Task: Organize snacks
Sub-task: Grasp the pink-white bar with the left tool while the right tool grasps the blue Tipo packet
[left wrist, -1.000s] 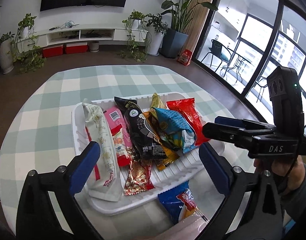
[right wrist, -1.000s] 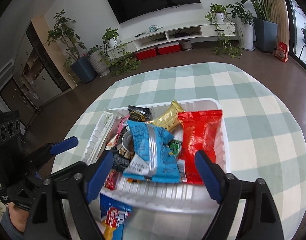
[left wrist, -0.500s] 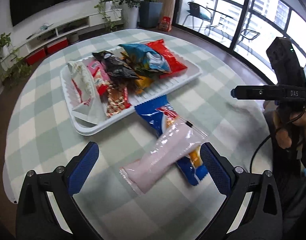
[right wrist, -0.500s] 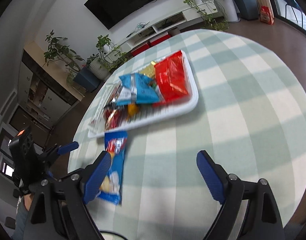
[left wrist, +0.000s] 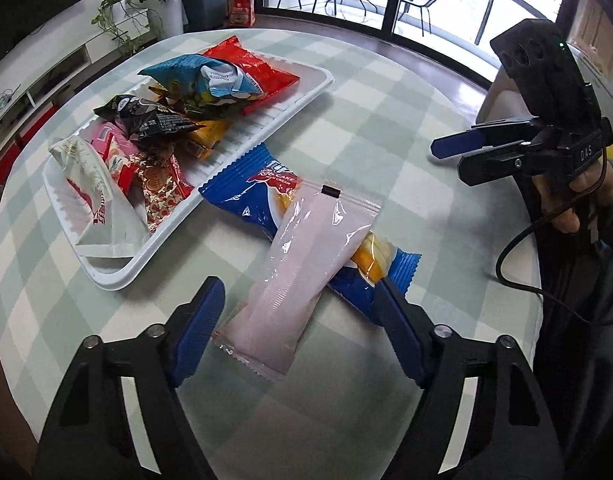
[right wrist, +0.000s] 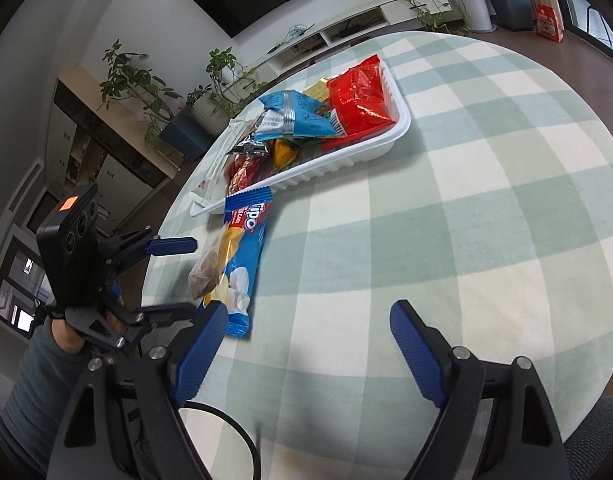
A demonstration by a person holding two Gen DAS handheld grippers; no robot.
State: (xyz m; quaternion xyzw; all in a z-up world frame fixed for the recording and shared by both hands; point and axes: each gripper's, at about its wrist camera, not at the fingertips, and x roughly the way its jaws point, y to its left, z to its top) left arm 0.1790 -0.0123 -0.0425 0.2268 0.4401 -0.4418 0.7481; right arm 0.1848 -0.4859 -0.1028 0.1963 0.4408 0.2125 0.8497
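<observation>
At the left of the left wrist view, a white tray (left wrist: 106, 276) is sitting on the checked surface (left wrist: 386, 128), carrying a heap of snack packets: a white packet (left wrist: 102, 208) at its near end, a black packet (left wrist: 150, 120) in the middle, a light blue bag (left wrist: 198, 76) and a red bag (left wrist: 258, 72) at its far end. Just beside the tray's long edge, a blue cake packet (left wrist: 250, 188) is lying on the surface, and a pale pink packet (left wrist: 306, 264) is lying across it. The left hand-held gripper (left wrist: 302, 332) is reaching over these 2 packets with its jaws closing; the near end of the pink packet is lying between the pads, which are not yet pressing on it. At the right, the right hand-held gripper (left wrist: 462, 156) is hanging above bare surface, well apart from the tray. In its own view the right hand-held gripper's jaws are standing wide and narrowing slightly, with only checked cloth between them.
</observation>
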